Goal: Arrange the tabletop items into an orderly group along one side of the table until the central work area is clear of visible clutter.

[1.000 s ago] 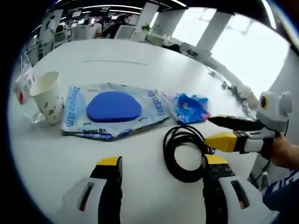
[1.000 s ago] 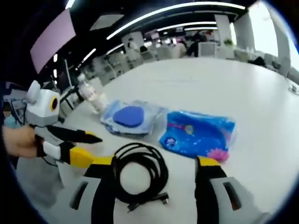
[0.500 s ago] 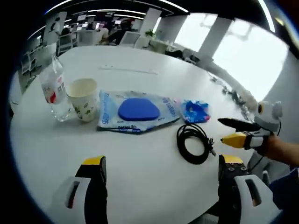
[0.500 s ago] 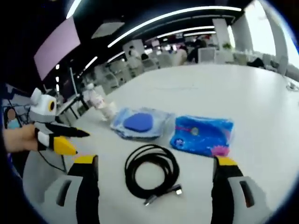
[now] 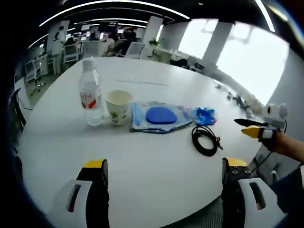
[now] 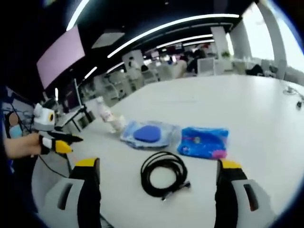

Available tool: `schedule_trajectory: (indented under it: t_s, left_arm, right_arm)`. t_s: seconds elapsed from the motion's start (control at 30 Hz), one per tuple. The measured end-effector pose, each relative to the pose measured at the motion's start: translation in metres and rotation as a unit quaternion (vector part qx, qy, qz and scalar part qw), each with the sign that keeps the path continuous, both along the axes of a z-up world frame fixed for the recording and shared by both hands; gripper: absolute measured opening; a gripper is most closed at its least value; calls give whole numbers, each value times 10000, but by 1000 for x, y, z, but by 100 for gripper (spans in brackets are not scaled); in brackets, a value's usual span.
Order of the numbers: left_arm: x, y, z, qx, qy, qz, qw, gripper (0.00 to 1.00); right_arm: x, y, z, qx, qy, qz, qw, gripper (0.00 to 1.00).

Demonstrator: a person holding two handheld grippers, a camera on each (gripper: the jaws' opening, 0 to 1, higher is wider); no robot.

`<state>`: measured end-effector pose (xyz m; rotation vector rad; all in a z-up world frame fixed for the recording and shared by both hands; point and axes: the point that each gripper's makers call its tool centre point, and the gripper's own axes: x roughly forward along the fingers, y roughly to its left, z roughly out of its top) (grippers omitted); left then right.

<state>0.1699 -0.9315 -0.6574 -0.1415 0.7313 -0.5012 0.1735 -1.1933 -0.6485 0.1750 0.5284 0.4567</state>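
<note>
White tabletop (image 5: 156,156) spreads across both views, and since a second ago both cameras have drawn well back from it, so the items look smaller and sit higher in each frame. In the left gripper view the water bottle (image 5: 90,97), then cut off at the left edge, now stands whole at left of centre.

Going by size: the clear packet with a blue pad inside (image 5: 160,116) lies at centre of the left gripper view and left of centre in the right gripper view (image 6: 149,133); its blue lettering is too small to read now. Just beside it lies the blue patterned pouch (image 6: 204,141), seen smaller in the left gripper view (image 5: 204,115). The coiled black cable (image 6: 164,173) rests below both, near the pouch (image 5: 205,139). The bottle carries a red-and-white label, unreadable. The paper cup (image 5: 118,107) stands upright just beside the bottle, touching the packet's edge; its printed pattern cannot be made out.

The left gripper (image 5: 164,178) holds nothing, its jaws wide apart at the bottom of its view; a hand carries it at the left edge of the right gripper view (image 6: 61,142), jaws pointing right. The right gripper (image 6: 156,178) is likewise spread wide and empty; it shows at the right edge of the left gripper view (image 5: 251,127).
</note>
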Motion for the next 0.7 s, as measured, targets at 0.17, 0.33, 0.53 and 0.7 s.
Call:
schedule_trajectory:
  t_s: [0.17, 0.33, 0.53, 0.7]
  left_arm:
    - [-6, 17, 12, -16, -165, 6, 9999, 100]
    - [-16, 44, 20, 6, -255, 30, 9997, 100]
    - [-21, 73, 28, 51, -368, -17, 9993, 100]
    - [-25, 90, 37, -54, -475, -53, 9988, 100]
  right_arm:
    - [-18, -1, 12, -35, -79, -85, 9999, 100]
    - [-36, -7, 22, -23, -117, -318, 9994, 100]
    - [-59, -13, 33, -18, -205, -600, 9980, 100]
    - [-82, -16, 38, -85, -223, -774, 9967, 100]
